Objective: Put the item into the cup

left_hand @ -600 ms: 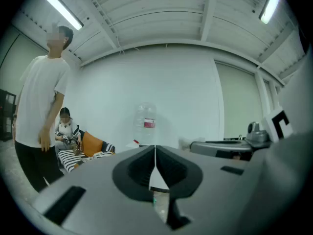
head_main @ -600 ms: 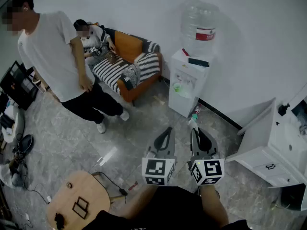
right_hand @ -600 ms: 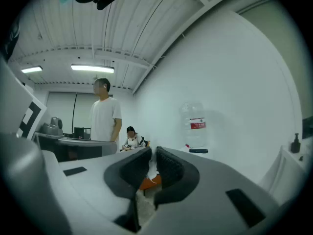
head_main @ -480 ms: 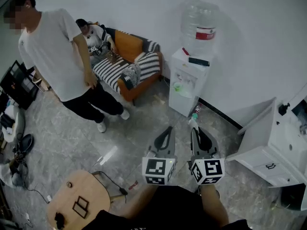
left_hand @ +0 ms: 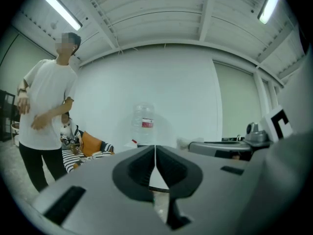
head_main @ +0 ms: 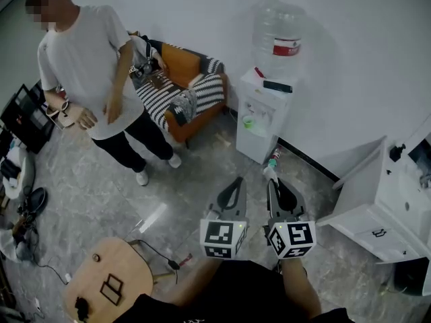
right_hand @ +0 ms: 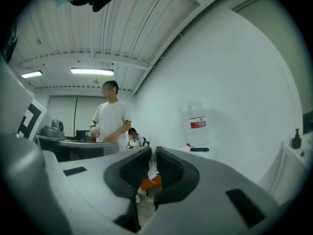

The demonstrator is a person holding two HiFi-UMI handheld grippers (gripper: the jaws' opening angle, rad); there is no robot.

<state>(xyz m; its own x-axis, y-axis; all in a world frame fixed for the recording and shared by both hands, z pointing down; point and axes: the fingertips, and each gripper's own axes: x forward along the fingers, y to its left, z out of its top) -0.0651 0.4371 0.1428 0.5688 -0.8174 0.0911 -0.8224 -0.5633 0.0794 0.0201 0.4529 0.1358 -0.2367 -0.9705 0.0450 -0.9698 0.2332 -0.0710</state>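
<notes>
We see the grey plastic left hand-held gripper [head_main: 235, 182] and right hand-held gripper [head_main: 273, 184] both clenched empty, ribbed black pads [right_hand: 168, 166] together, above glossy grey tiled floor [head_main: 101, 200].

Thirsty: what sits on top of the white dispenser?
A large clear bottle with red label, a flat dark object, a small red item. Anything under the bottle is hidden.
</notes>
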